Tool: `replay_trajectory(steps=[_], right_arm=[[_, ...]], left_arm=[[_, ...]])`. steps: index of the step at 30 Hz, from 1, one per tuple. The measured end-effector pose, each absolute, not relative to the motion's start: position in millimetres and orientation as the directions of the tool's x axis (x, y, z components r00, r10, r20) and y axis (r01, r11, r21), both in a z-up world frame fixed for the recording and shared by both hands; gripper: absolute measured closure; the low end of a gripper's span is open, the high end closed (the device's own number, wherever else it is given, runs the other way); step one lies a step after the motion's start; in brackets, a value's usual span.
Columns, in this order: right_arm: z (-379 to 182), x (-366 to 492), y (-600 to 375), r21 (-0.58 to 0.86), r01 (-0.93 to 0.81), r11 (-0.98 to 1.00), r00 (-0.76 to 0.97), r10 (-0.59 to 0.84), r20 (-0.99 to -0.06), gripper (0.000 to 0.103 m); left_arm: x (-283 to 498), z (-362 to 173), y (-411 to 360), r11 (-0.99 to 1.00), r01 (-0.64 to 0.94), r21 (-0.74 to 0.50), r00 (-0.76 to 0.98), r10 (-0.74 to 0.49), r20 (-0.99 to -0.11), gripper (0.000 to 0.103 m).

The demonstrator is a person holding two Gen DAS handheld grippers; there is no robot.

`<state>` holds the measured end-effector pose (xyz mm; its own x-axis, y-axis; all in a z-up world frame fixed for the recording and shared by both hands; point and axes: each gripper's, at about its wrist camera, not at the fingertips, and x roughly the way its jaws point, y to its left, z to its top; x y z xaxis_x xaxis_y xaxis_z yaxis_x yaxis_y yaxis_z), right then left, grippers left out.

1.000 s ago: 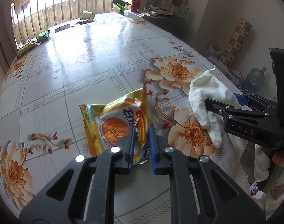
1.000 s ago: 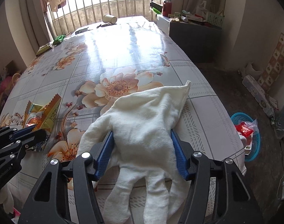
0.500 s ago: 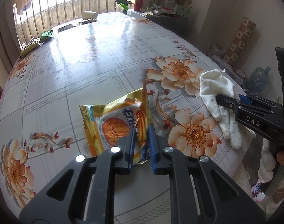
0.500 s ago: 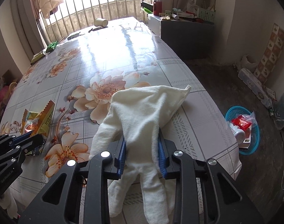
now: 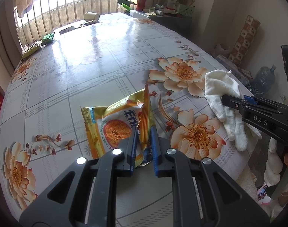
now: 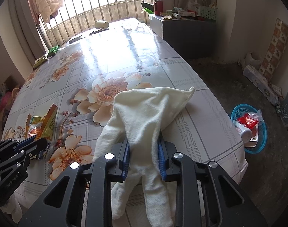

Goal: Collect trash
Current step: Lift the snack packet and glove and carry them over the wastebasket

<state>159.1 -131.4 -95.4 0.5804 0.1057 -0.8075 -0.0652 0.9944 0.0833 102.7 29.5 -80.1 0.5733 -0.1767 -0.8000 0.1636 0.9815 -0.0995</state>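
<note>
My right claw [image 6: 143, 156] has just closed: a second ago its jaws stood wide around the white knitted cotton glove [image 6: 144, 117]; now they pinch its palm, the fingers dangling behind the pads. I judge the glove secured for carrying to the blue plastic basket [image 6: 250, 130] on the floor, off to its right. My left claw [image 5: 143, 148] stays clamped on the yellow noodle wrapper [image 5: 117, 124], which lies flat ahead of it, level over the flowered tablecloth [image 5: 87, 79].

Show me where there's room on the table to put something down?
The bare middle stretch of the flowered table, between the yellow noodle wrapper and the tipped paper cup. The near edge is crowded by the wrapper and white cloth glove.
</note>
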Motion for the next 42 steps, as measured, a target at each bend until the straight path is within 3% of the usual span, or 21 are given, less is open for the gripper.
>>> replay_trajectory(steps=[20, 25, 42], right_arm=[[-96, 160, -135, 0.110, -0.065, 0.992, 0.582, 0.127, -0.804, 0.078], [-96, 160, -138, 0.127, -0.060, 0.990, 0.580, 0.138, -0.803, 0.087], [-84, 150, -149, 0.199, -0.069, 0.977, 0.611, 0.200, -0.766, 0.092]], left_arm=[[103, -80, 29, 0.982, 0.162, -0.101, 0.575, -0.177, -0.798, 0.090], [100, -80, 34, 0.980, 0.160, -0.117, 0.580, -0.190, -0.792, 0.090], [87, -47, 41, 0.979, 0.172, -0.106, 0.644, -0.194, -0.740, 0.092]])
